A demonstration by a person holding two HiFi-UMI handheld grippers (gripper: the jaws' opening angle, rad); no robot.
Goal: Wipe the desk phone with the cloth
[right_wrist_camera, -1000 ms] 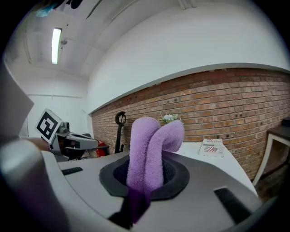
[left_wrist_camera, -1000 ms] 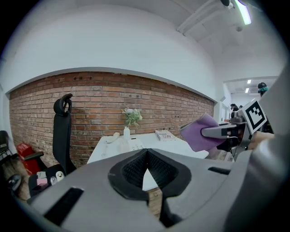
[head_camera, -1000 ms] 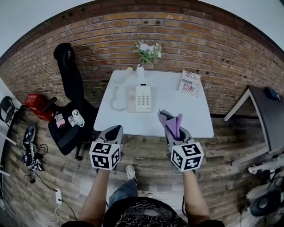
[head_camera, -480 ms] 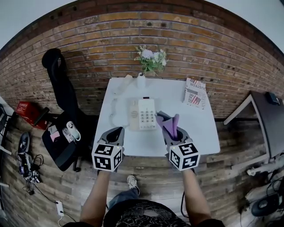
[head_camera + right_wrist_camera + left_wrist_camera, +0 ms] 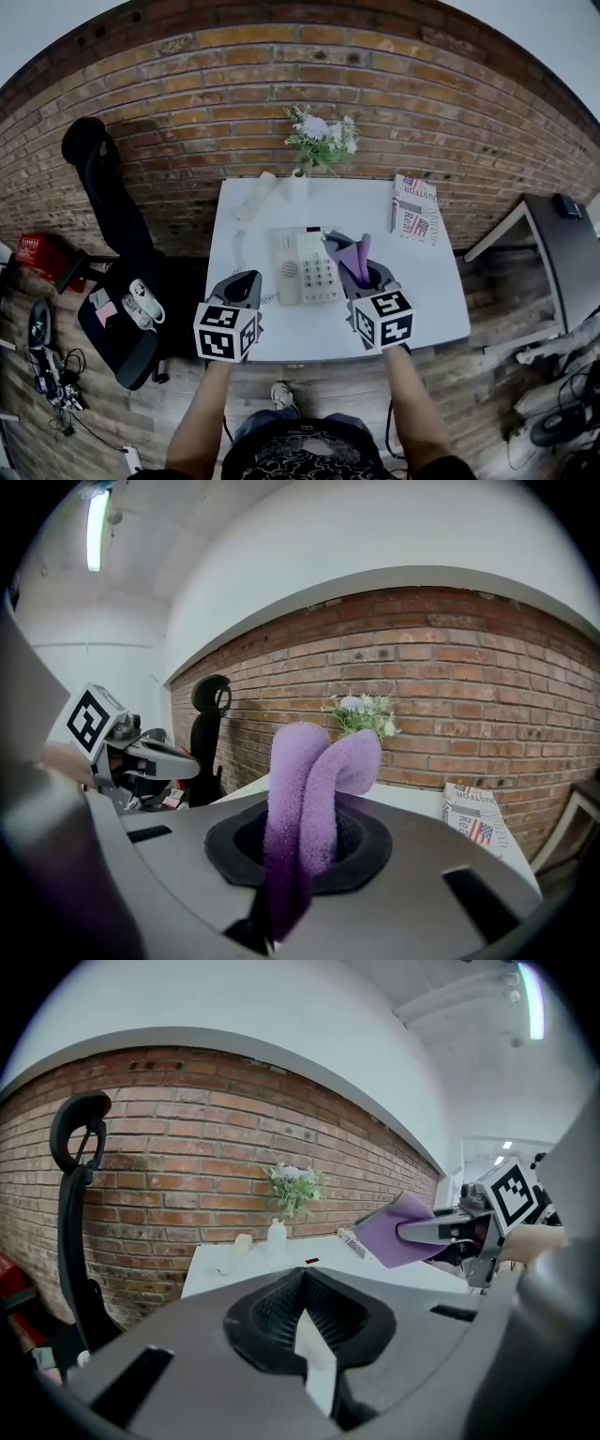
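The beige desk phone lies on the white table, keypad up. Its handset is off the base at the back left, joined by a coiled cord. My right gripper is shut on a folded purple cloth, held just right of the phone's keypad. In the right gripper view the cloth stands up between the jaws. My left gripper hovers over the table's front edge, left of the phone, shut with nothing in it. The left gripper view shows its jaws closed and the cloth at right.
A vase of flowers stands at the table's back edge against the brick wall. A folded newspaper lies at the back right. A black office chair stands left of the table, and a dark desk to the right.
The view has closed in on the table. Both grippers moved forward over its front edge, and the right one carried the cloth up beside the phone.
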